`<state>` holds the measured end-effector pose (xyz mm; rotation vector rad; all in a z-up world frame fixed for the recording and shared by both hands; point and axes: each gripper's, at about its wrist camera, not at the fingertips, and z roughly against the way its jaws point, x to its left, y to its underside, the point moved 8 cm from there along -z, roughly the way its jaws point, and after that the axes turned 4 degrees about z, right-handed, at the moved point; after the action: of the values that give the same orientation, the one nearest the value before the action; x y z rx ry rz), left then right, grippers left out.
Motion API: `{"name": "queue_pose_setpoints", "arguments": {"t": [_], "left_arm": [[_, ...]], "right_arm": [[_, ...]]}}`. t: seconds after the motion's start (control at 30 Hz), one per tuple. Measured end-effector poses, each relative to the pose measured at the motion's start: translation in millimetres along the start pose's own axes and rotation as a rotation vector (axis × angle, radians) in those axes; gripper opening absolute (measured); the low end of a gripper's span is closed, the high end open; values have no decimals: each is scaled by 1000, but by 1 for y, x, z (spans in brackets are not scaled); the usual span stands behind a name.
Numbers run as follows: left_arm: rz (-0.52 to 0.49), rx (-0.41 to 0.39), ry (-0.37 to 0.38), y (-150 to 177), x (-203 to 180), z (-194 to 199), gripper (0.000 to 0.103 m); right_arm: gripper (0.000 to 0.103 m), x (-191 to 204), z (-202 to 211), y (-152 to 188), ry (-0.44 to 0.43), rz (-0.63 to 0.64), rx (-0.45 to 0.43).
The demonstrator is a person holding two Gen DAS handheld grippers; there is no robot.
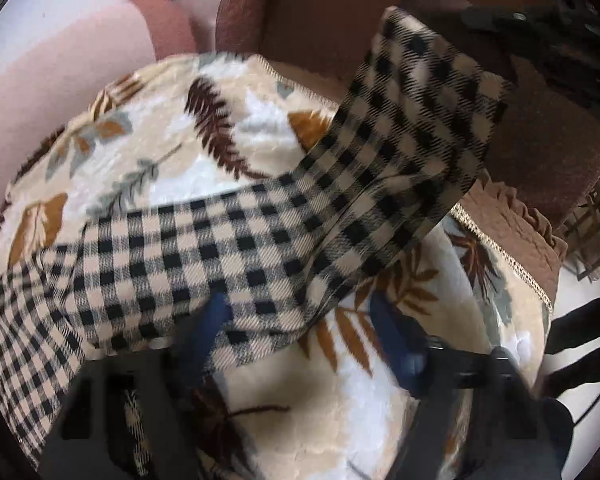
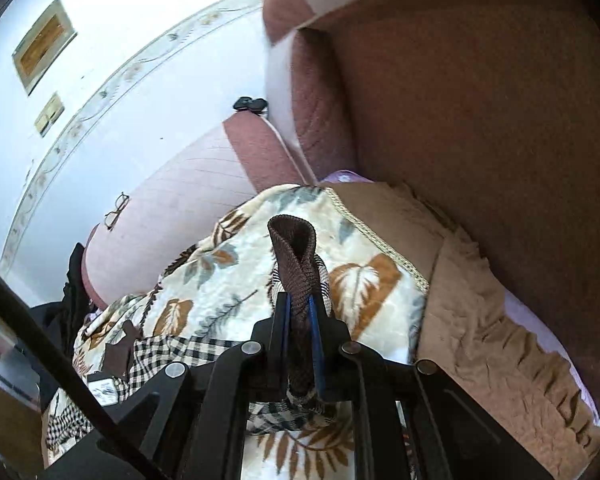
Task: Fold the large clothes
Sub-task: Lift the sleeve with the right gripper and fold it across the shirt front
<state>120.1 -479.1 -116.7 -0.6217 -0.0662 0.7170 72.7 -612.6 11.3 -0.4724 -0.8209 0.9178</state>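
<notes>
the checked garment (image 1: 204, 240) lies across the leaf-print blanket (image 1: 236, 128), one sleeve lifted toward 1 o'clock. the right gripper (image 2: 299, 312) is clamped on its brown ribbed cuff (image 2: 296, 252); the left gripper (image 1: 300, 328) stands open, holding nothing. with only the cuff pinched, the knit could slip out, or the loose body could drag and bunch.

We look down along the left tongs (image 1: 300, 332), whose blue fingers (image 1: 396, 344) stand wide apart over a leaf-patterned blanket (image 1: 204, 128). A black-and-cream checked garment (image 1: 188, 248) lies across the blanket; its near edge covers part of the left blue finger, though no pad presses on it. One end of the garment rises toward the upper right, where a dark device (blurred, only partly visible) meets it. Behind stands a brown sofa (image 1: 320, 12).
</notes>
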Motion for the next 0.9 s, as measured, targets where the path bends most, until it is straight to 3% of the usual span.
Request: {"name": "queue_pose_setpoints", "arguments": {"t": [0.33, 0.5, 0.53, 0.57, 0.63, 0.8, 0.9], "left_arm": [[66, 10, 52, -2, -3, -12, 75], [99, -60, 66, -13, -8, -5, 75], [107, -72, 58, -15, -6, -3, 71], [114, -85, 57, -18, -4, 1, 44], [129, -87, 62, -17, 5, 9, 10], [209, -143, 78, 1, 41, 51, 9], [278, -141, 84, 31, 74, 73, 9]], "right_arm": [[10, 45, 11, -8, -110, 14, -2], [10, 90, 29, -25, -154, 66, -34], [10, 100, 33, -28, -164, 81, -41], [10, 110, 35, -29, -173, 93, -45], [10, 126, 37, -29, -186, 113, -48], [10, 169, 32, -14, -254, 141, -31], [10, 203, 20, 6, -303, 168, 4]]}}
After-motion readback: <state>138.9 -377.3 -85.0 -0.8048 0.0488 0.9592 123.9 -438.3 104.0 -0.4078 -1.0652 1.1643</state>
